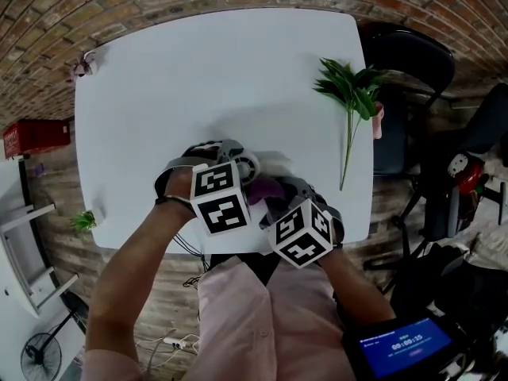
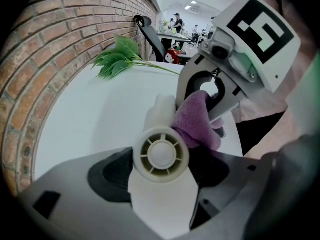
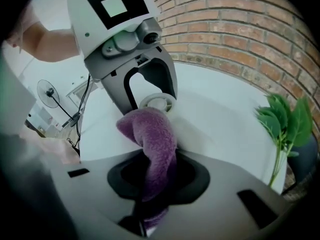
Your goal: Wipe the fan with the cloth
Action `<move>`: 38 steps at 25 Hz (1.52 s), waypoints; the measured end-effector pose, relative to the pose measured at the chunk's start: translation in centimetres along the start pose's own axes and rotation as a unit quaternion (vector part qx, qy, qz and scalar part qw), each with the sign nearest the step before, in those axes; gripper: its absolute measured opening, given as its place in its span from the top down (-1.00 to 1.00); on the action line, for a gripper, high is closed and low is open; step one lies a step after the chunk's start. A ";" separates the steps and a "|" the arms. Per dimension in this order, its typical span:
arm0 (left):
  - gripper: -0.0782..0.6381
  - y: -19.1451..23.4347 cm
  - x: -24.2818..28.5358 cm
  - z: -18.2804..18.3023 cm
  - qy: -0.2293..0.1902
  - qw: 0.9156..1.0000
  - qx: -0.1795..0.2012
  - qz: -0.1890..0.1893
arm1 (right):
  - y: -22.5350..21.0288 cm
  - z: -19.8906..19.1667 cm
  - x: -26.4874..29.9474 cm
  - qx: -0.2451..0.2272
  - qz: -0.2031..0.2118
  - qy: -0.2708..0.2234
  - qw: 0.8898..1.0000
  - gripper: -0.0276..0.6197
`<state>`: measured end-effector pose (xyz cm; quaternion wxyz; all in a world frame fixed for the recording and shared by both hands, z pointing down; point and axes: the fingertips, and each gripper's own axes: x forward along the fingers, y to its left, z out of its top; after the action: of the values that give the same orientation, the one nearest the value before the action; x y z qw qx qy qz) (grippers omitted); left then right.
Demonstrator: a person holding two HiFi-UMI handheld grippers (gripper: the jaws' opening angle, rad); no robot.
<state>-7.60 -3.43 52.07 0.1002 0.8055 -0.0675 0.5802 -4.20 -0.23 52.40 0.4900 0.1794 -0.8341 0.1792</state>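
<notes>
The left gripper (image 2: 162,176) points steeply down and is clamped on a small white plastic fan (image 2: 161,155) with a round ribbed hub. The fan's pale body fills the wide gap between the two dark pads, and the hub sits just ahead of them. The right gripper (image 3: 157,176) stands close beside the left one on the person's right. Its jaws are closed on a fuzzy purple cloth (image 3: 152,134), which rises out from between them in a thick fold. The free end of the cloth reaches forward from the right gripper and lies against the fan, just beyond the hub on the side facing the right gripper. Both grippers are over the near edge of a white square table (image 1: 198,78). A green leafy artificial sprig (image 1: 349,94) lies on the table well ahead of the grippers, off to the right gripper's side. A red brick wall (image 2: 60,59) runs along the table's far side.
</notes>
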 end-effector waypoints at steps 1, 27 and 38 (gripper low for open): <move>-0.20 0.0 0.0 0.0 0.001 1.000 0.000 -0.001 | -0.2 -0.1 -0.1 0.003 -0.004 0.002 1.000 0.69; -0.20 -0.6 0.1 -0.9 0.024 1.000 0.014 -0.003 | -6.9 -4.9 -3.2 0.103 -0.061 0.004 0.993 0.69; -0.20 -3.1 0.2 -1.8 0.117 0.970 0.210 -0.033 | -7.6 -1.8 -4.5 0.058 -0.063 -0.024 0.996 0.69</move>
<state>-8.54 0.04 52.54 -0.0451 0.7369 0.0949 0.6677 2.82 -5.40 50.24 0.4687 0.2636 -0.8211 0.1914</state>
